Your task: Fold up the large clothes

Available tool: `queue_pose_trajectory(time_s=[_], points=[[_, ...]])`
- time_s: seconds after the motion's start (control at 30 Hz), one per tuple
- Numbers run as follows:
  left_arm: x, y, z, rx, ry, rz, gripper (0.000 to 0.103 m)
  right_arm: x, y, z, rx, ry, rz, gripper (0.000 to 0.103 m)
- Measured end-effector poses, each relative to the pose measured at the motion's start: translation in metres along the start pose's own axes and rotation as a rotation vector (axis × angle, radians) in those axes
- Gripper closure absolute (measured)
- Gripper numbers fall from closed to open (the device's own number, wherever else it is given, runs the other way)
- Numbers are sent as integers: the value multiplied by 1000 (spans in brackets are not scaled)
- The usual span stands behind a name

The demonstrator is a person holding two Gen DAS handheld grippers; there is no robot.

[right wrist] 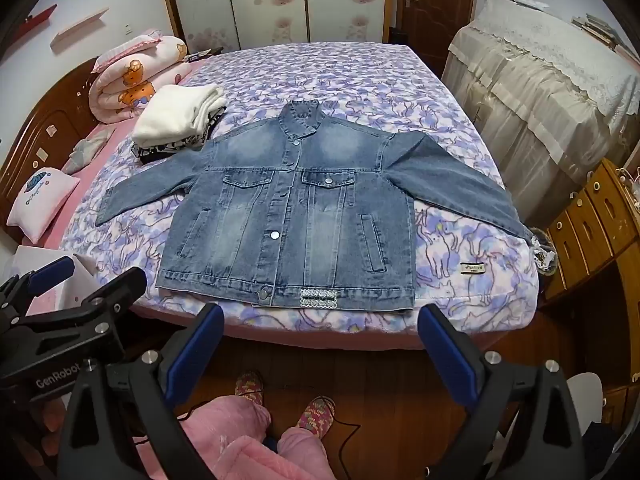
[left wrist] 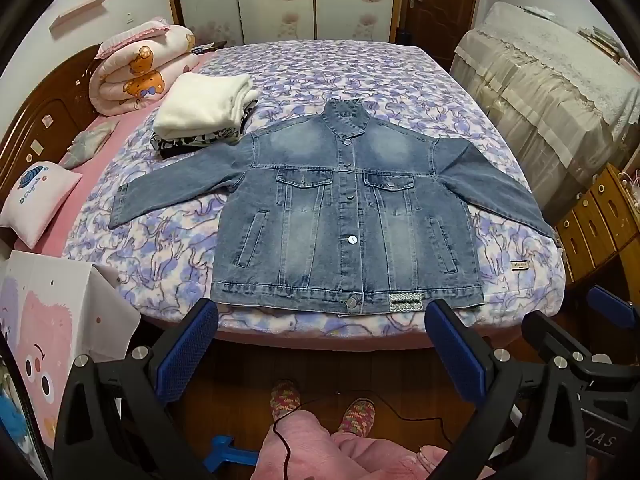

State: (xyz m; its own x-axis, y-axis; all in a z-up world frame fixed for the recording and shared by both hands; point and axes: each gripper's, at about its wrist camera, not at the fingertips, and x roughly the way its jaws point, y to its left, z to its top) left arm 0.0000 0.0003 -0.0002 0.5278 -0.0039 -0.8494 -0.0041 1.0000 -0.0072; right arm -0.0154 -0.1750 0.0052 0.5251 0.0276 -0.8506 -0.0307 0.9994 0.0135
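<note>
Denim jacket (left wrist: 348, 216) flat, sleeves spread, on fleecy bedspread (left wrist: 168, 248).

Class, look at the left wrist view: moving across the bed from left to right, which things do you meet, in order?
Small pink pillow → rolled bear quilt → folded white blanket → denim jacket → wooden drawers beside the bed.

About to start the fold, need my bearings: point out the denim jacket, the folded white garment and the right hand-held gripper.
denim jacket (left wrist: 320, 216): left wrist view, on its front panel beside the button placket.
folded white garment (left wrist: 200, 104): left wrist view, on its top fold.
right hand-held gripper (right wrist: 320, 344): right wrist view, midway between its open fingertips.
</note>
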Motion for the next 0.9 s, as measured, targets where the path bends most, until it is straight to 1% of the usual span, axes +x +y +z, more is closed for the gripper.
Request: queue_pose_trajectory(time_s=[0.23,0.27,0.43,0.9], points=[[3,2,1,-6,2,-9,1,0,-1,1,1,5,4,5],[-2,-2,2,-2,-4,-5,1,0,-2,1,0,4,4,5],[-4,-5,6,-3,8,-16,1,2,-3,1,3,11,5,5],[1,-4,5,4,-2,-10,1,4,-8,2,10,17,10,5]])
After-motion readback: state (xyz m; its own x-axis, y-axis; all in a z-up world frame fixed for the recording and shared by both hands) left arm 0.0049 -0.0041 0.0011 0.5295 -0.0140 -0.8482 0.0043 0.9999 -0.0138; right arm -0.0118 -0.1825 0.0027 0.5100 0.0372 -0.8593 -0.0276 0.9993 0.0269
